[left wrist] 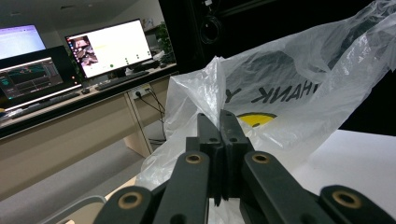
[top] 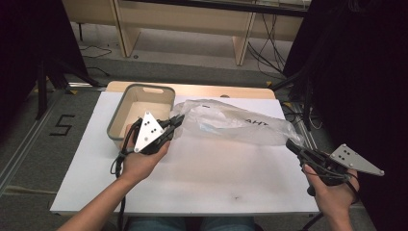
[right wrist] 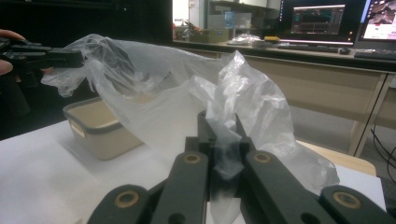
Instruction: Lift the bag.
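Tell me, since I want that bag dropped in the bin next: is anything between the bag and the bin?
Nothing visible. The plastic bag hangs stretched between the left gripper and right gripper, both shut on it. The beige bin sits just beside its left end, open-topped.

Clear plastic bag [top: 231, 126] with black lettering and a yellow patch — beige, grey-rimmed bin [top: 126, 126] — white table [top: 202, 178]

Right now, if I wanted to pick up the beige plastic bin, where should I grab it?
Grip the beige plastic bin on its near rim, coming from above: it sits upright and open-topped, and the clear plastic bag crowds its right side.
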`<state>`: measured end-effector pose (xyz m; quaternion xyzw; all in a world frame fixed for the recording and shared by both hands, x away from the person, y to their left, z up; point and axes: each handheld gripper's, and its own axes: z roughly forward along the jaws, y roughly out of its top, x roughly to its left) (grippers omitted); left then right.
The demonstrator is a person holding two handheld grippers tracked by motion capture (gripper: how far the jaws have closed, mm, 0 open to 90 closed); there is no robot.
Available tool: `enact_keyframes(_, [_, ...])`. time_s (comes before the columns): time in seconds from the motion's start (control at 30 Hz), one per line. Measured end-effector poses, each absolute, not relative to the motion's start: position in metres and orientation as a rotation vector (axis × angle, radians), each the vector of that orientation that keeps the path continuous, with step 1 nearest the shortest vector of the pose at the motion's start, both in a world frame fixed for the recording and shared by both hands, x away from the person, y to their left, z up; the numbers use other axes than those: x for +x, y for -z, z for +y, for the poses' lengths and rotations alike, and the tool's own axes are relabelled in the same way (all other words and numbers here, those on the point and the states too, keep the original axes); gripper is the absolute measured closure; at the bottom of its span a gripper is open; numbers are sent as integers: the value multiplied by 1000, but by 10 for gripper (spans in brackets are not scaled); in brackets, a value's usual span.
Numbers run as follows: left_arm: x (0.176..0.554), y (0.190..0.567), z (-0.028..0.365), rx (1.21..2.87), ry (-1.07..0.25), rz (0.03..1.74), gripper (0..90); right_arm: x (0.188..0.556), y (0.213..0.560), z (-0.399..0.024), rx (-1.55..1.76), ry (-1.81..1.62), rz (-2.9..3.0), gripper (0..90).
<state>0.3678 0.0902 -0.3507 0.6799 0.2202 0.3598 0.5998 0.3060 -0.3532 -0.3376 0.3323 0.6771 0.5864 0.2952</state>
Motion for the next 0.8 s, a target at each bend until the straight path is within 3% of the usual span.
enact_keyframes(0.8, [368,340,93,1538,-848,509,892,307,325,-353,864,-1584,1763,900])
